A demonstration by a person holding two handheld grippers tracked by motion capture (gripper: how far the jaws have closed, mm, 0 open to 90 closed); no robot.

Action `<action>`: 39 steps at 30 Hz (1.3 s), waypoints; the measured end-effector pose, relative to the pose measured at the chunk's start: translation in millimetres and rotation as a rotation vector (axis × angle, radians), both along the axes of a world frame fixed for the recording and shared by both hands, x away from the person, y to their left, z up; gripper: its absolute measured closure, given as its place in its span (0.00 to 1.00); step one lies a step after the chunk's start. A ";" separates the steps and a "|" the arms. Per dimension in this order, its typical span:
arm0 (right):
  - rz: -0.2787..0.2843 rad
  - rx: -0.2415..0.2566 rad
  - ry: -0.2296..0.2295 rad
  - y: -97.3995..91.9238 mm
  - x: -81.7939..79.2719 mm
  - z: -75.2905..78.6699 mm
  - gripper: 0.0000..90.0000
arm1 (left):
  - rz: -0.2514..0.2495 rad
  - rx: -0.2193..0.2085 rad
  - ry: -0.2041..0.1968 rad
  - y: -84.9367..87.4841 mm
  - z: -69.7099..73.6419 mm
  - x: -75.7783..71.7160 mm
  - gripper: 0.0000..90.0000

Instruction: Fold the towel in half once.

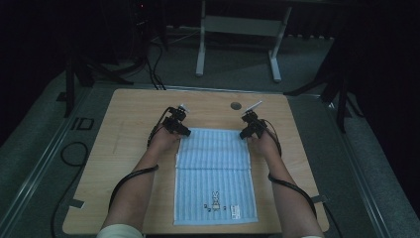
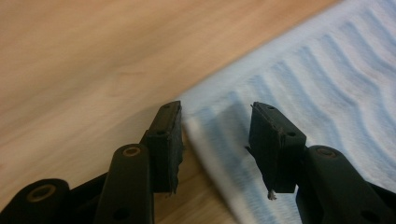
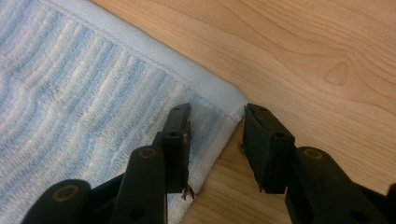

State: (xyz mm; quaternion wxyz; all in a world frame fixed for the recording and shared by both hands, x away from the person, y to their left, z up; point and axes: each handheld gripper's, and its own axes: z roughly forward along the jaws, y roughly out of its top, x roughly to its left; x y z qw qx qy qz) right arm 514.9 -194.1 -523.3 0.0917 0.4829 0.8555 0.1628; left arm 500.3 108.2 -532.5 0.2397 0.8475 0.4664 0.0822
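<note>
A light blue striped towel [image 1: 213,173] lies flat on the wooden table [image 1: 133,109], with a crease across its middle and a small rabbit print near the front edge. My left gripper [image 1: 186,132] is at the towel's far left corner, my right gripper [image 1: 243,135] at its far right corner. In the left gripper view the left gripper [image 2: 215,114] stands open astride the towel [image 2: 327,79] corner, one jaw over wood and one over cloth. In the right gripper view the right gripper [image 3: 217,114] is open the same way over the towel [image 3: 70,79] corner. Neither pair of pads presses the cloth.
A round hole [image 1: 236,105] sits in the table near its far edge. Bare wood lies on both sides of the towel. Beyond the table stand a white desk frame [image 1: 237,29] and dark stands [image 1: 74,74], with cables [image 1: 153,64] on the floor.
</note>
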 end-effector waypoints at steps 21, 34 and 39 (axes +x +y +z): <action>0.082 0.064 -0.201 -1.4 -12.2 92.1 0.98 | -0.023 -0.182 -0.180 17.7 104.4 -23.1 0.97; 0.203 0.095 -0.387 2.4 -60.7 174.2 0.98 | -0.122 -0.252 -0.311 35.2 170.5 -79.4 0.96; 0.265 0.089 -0.400 -2.3 -92.4 162.9 0.98 | -0.157 -0.263 -0.304 38.1 156.2 -112.2 0.96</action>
